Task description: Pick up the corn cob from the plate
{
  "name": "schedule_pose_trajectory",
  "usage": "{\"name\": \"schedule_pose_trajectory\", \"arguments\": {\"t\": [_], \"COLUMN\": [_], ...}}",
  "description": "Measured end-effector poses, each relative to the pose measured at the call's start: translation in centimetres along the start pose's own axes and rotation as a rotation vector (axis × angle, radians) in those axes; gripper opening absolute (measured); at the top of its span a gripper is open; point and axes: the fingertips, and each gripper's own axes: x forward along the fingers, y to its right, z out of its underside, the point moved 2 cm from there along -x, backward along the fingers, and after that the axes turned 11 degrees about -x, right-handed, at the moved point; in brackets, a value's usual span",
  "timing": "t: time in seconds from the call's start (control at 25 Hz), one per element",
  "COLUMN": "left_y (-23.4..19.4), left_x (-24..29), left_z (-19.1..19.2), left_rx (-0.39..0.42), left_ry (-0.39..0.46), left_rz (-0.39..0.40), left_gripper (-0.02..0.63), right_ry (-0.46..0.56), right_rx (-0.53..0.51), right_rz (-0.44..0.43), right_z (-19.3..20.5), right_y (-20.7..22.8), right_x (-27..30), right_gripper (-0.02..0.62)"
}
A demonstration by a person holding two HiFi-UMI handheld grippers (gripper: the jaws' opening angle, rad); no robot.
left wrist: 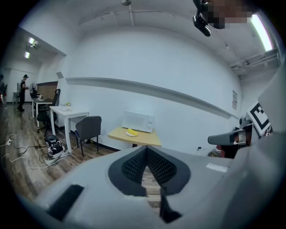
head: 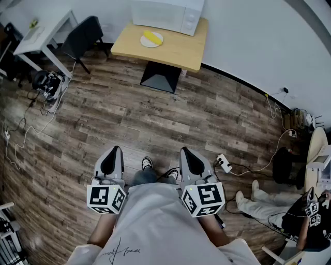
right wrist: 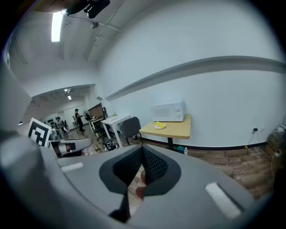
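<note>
Far across the room, a yellow corn cob [head: 151,36] lies on a white plate [head: 145,43] on a wooden table [head: 176,52], in front of a white microwave [head: 165,13]. Both gripper views show the corn cob [left wrist: 132,132] [right wrist: 160,125] small and distant. My left gripper [head: 115,149] and right gripper [head: 185,150] are held side by side close to my body, over the wood floor, pointing toward the table. In the left gripper view, the left gripper [left wrist: 146,148] has its jaws meeting at the tips, empty. The right gripper [right wrist: 142,147] is shut the same way, holding nothing.
A grey chair [head: 83,36] and a white desk [head: 41,33] stand left of the table. Cables and gear [head: 47,83] lie on the floor at left. A power strip [head: 223,162] with cords lies at right, near a seated person [head: 279,207].
</note>
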Motion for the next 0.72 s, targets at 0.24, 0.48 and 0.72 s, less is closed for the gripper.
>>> {"name": "schedule_pose_trajectory", "arguments": {"t": [0.24,0.48,0.72], "left_y": [-1.2,-2.7,-4.4], "left_x": [1.1,1.5,1.2], "left_z": [-0.6,-0.8,-1.8], "left_rx": [-0.013,-0.019,-0.017], "left_ry": [-0.01,-0.033,-0.018], "left_rz": [0.032,0.069,0.089], "left_gripper": [-0.005,-0.006,-0.005], "right_ry": [-0.006,-0.004,0.079], "right_rx": [-0.002,0.043,0.123], "right_rz": [0.01,0.012,-0.056], "right_z": [-0.7,-1.1,-2.2], "right_y": [-1.6,-3.0,-4.9], "right_x": [2.2,3.9,4.9], "right_gripper": [0.011,0.011,0.012]}}
